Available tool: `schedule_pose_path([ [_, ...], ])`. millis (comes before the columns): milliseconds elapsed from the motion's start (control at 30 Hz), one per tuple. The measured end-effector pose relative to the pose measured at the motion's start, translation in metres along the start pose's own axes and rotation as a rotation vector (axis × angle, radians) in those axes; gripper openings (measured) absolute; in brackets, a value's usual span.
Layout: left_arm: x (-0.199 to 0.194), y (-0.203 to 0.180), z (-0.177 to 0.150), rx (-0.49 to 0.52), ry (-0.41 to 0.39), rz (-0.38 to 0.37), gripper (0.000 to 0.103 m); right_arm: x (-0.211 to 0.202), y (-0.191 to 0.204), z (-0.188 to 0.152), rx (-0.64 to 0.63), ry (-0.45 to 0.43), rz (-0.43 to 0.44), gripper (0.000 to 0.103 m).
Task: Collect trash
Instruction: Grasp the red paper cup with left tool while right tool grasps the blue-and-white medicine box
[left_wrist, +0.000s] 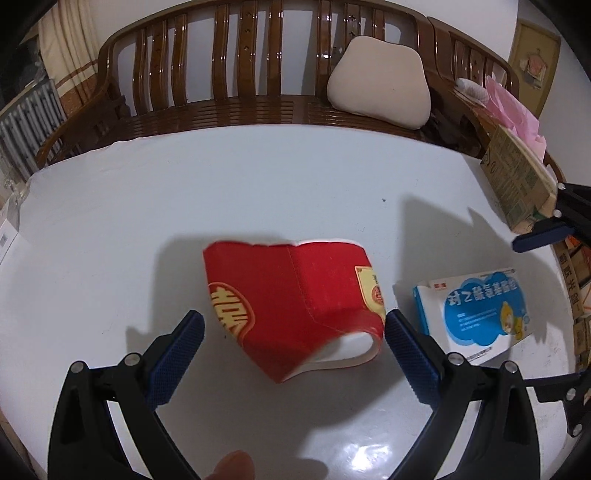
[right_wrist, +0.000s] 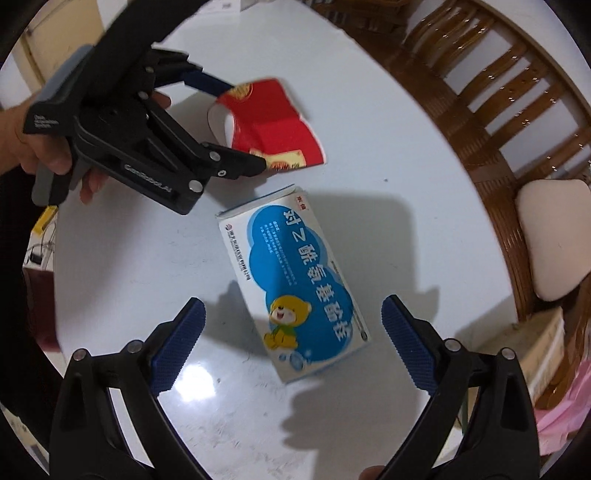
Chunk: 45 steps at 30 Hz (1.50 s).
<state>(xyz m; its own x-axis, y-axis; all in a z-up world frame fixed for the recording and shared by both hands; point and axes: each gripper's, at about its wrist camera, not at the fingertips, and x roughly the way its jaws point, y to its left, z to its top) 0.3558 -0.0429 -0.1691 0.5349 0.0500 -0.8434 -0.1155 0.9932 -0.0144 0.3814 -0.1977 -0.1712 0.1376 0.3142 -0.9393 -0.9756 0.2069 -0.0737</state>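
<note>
A crushed red paper cup with gold print lies on its side on the white round table. My left gripper is open, its blue pads on either side of the cup's near end. A blue and white medicine box lies flat to the cup's right. In the right wrist view, my right gripper is open just above that box, fingers straddling its near end. The cup and the left gripper show beyond it.
A wooden bench with a beige cushion curves behind the table. A cardboard carton and pink paper stand at the table's right edge. The right gripper's fingertip reaches in from the right.
</note>
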Motion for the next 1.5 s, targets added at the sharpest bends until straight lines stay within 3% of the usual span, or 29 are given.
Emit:
schedule_pose_path([
  [367, 0.006, 0.021, 0.004, -0.089, -0.019, -0.08, 0.095, 0.027, 0.006, 0.008, -0.035, 0.028, 0.009, 0.093],
  [467, 0.007, 0.023, 0.006, -0.099, -0.023, -0.092, 0.095, 0.026, 0.006, 0.008, -0.036, 0.022, 0.014, 0.089],
  [533, 0.006, 0.023, 0.007, -0.098, -0.026, -0.101, 0.094, 0.025, 0.007, 0.006, -0.037, 0.022, 0.031, 0.081],
  [633, 0.004, 0.024, 0.006, -0.093, -0.038, -0.094, 0.088, 0.021, 0.01, 0.004, -0.039, 0.018, 0.052, 0.069],
  [867, -0.001, 0.027, 0.005, -0.085, -0.049, -0.096, 0.066, 0.016, 0.013, 0.002, -0.024, 0.009, 0.053, 0.063],
  [1100, -0.009, 0.033, 0.004, -0.088, -0.078, -0.119, 0.054, 0.012, 0.02, -0.002, -0.013, 0.01, 0.031, 0.063],
  [1267, -0.01, 0.042, 0.004, -0.112, -0.094, -0.135, 0.055, 0.012, 0.018, -0.002, 0.008, 0.008, 0.034, 0.063],
  [1333, -0.01, 0.047, 0.003, -0.143, -0.098, -0.143, 0.067, 0.013, 0.014, -0.002, 0.009, 0.008, 0.035, 0.063],
  [1367, -0.009, 0.05, 0.003, -0.155, -0.095, -0.155, 0.085, 0.013, 0.014, -0.002, 0.011, 0.009, 0.036, 0.063],
  [1500, -0.007, 0.053, 0.002, -0.162, -0.099, -0.149, 0.088, 0.016, 0.008, 0.001, 0.012, 0.01, 0.041, 0.063],
])
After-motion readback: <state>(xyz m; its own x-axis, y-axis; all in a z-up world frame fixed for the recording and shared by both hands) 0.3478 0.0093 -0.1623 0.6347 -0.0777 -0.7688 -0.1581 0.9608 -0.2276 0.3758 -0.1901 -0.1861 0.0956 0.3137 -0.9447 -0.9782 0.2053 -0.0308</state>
